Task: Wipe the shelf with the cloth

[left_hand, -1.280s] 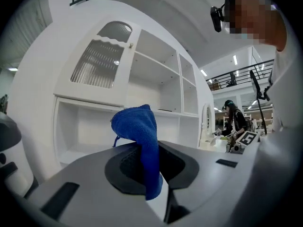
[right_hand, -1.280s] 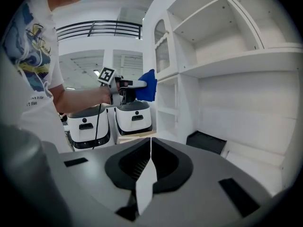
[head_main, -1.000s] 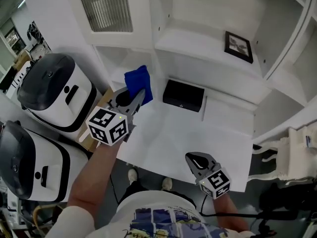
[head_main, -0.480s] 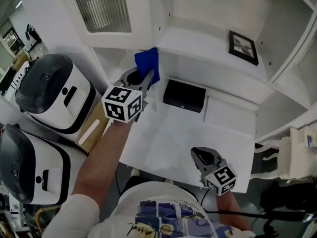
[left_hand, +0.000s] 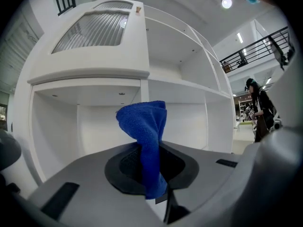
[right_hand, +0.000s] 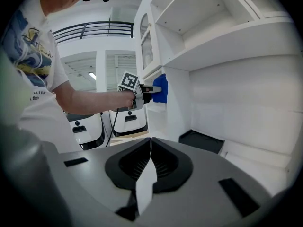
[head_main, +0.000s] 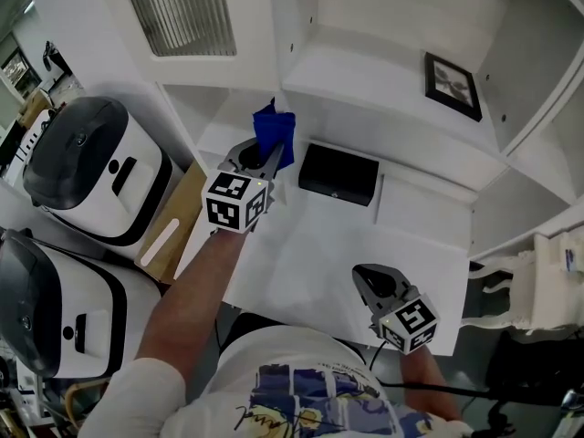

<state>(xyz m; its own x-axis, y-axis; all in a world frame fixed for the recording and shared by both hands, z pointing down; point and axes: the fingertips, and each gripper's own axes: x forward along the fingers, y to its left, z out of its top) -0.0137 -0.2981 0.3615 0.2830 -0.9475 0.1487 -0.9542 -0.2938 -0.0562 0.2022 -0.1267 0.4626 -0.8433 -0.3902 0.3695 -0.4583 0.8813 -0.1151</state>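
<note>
Currently, the left gripper (head_main: 265, 158) jaws are clamped on the blue cloth (head_main: 274, 133), which projects beyond the tips, upper centre, before the shelf (head_main: 356, 76). Right gripper (head_main: 368, 279) jaws are closed, empty, lower right.

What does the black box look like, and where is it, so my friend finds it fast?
Find the big white shelf unit. On its wide bottom ledge, just right of the blue cloth pinched in the left gripper, lies the black box. It is low, flat and dark; the framed picture is dark too, but stands one shelf higher.
</note>
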